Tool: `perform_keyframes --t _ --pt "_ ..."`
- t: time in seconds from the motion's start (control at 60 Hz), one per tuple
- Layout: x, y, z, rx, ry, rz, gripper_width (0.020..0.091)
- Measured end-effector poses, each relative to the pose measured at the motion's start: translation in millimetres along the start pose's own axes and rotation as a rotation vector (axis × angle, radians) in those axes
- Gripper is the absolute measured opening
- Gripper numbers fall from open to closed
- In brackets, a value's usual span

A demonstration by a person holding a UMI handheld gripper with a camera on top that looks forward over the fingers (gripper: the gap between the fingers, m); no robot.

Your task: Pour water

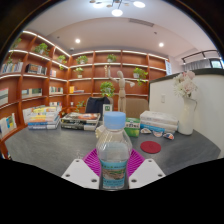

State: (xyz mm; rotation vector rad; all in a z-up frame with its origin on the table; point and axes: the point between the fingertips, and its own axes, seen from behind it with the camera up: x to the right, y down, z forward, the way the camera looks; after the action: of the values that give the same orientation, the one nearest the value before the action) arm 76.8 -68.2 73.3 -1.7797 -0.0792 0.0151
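The water bottle hid most of the pink pads, so contact with the fingers could not be judged. Its base was cut off near the gripper. Far bookshelves held items too small to identify.

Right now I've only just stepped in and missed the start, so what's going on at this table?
A person is working a hand-held tool whose two fingers are closed on a clear plastic water bottle. The bottle stands upright between the pads, and its blue cap is on, so no water is being poured at this moment. Beyond it on the grey table lie a small red disc, a white vase with flowers and some books. Shelves line the back wall.
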Motion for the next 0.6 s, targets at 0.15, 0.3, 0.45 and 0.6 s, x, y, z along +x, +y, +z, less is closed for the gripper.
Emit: perform_keyframes --t 0.15,0.3,0.45,0.6 --pt "2.8 -1.6 -0.1 -0.027 -0.023 0.020 0.0284" --pt "32.6 -13.9 -2.2 -0.050 -0.024 -0.081 0.0285" --pt "95.4 -25.0 26.2 -0.111 0.069 -0.401 0.0283" --pt "135.1 -39.1 68.7 -0.129 0.167 -0.830 0.0284"
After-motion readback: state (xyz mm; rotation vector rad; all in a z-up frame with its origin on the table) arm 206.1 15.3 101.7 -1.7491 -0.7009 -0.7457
